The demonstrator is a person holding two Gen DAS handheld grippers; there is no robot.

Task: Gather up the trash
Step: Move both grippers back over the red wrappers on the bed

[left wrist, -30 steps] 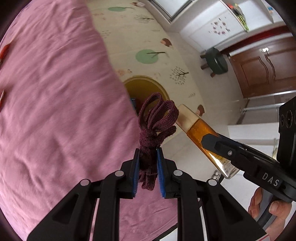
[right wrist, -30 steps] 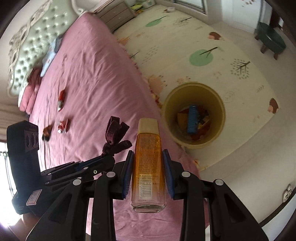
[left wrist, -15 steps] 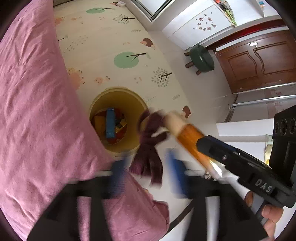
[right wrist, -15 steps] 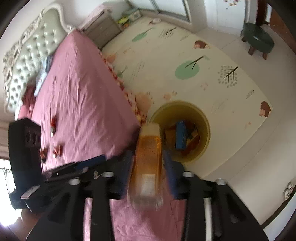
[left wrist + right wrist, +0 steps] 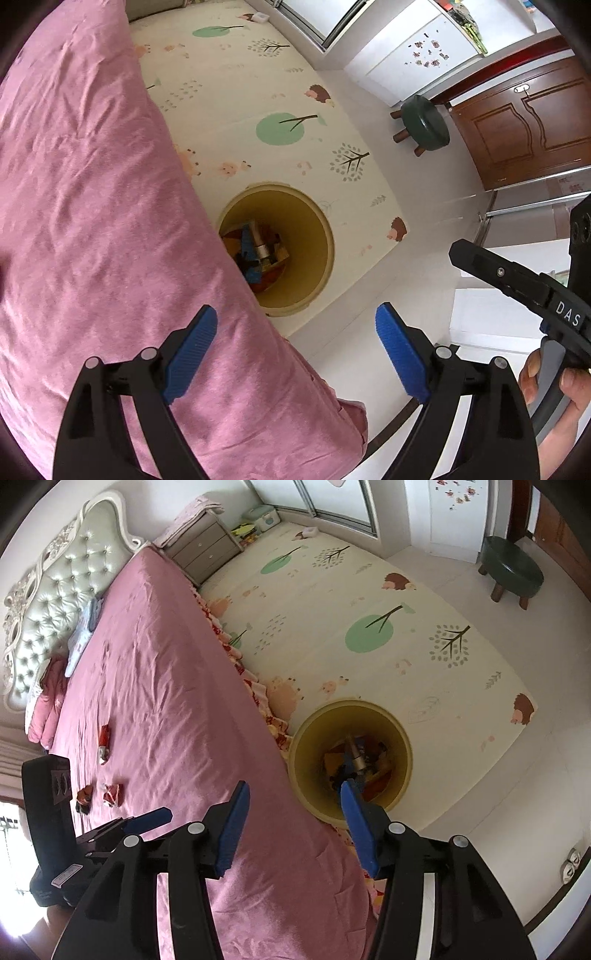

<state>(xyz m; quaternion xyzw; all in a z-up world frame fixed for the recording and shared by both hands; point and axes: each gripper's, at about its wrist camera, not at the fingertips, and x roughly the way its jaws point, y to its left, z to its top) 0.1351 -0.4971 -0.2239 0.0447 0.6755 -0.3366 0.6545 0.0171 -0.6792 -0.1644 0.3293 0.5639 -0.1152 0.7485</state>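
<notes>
A yellow bin (image 5: 317, 221) (image 5: 404, 738) stands on the play mat against the pink bed, with a bottle (image 5: 258, 243) (image 5: 356, 758) lying among other trash inside. My left gripper (image 5: 295, 310) hangs above the bed's edge and the bin; its jaws are wide, still opening, and hold nothing. My right gripper (image 5: 293, 786) is over the bin's near side, jaws opening and empty. Each gripper shows in the other's view: the right gripper (image 5: 517, 277) with a hand (image 5: 554, 376), the left gripper (image 5: 147, 818). Red wrappers (image 5: 104, 738) (image 5: 112, 794) lie on the bed.
The pink bed (image 5: 92, 221) (image 5: 166, 683) fills the left side, with a tufted headboard (image 5: 55, 598) and a nightstand (image 5: 203, 550) beyond. A green stool (image 5: 424, 125) (image 5: 511, 568) stands on the tile floor near a wooden door (image 5: 535, 122).
Both grippers have opened. The dark red cord left the left gripper and the amber bottle left the right one. Both hands moved from over the bed toward the bin.
</notes>
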